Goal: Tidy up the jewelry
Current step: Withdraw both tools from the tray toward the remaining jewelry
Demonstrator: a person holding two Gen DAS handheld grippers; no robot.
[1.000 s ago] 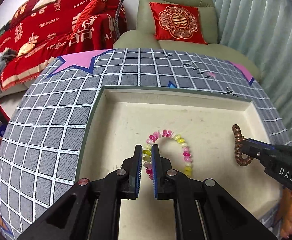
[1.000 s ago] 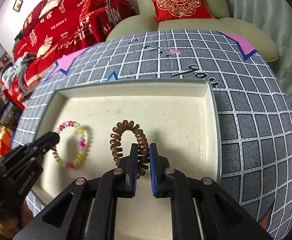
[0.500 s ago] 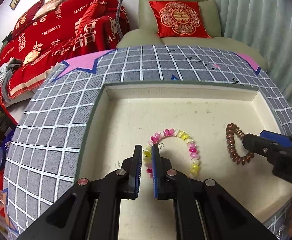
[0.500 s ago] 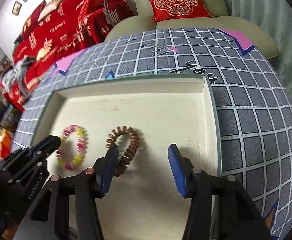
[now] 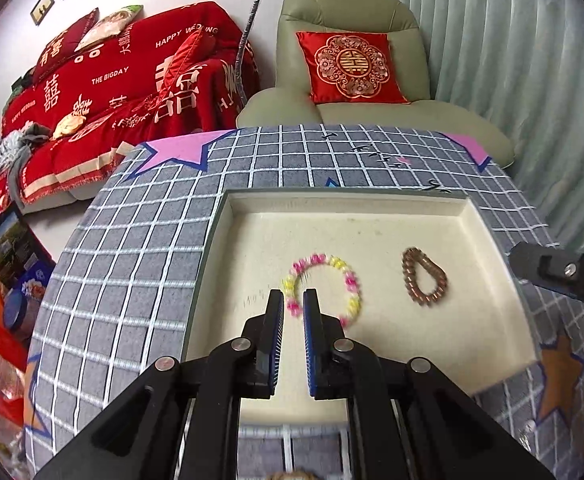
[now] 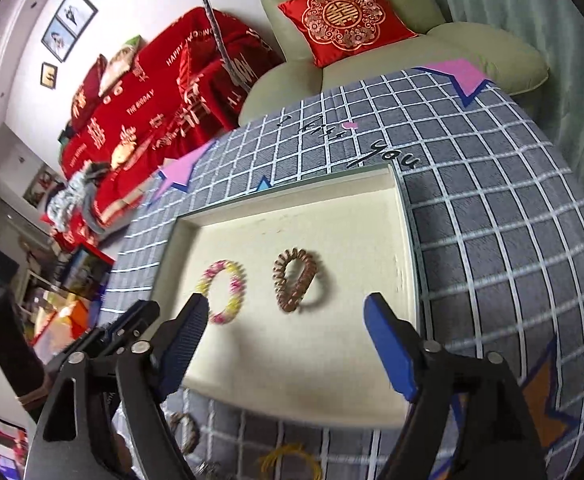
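The pink-and-yellow bracelet (image 5: 324, 290) is motion-blurred, its beads indistinct. At the table's near edge, a yellow ring (image 6: 289, 462) is cut off by the frame.

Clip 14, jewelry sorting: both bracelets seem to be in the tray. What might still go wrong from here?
1. The left gripper has its nearly closed fingers at the pink-and-yellow beaded bracelet; lifting away may snag it or drag it.
2. The brown spiral bracelet lies loose below the open right gripper, so a low pass might knock it.
3. The yellow ring outside the tray may be missed.
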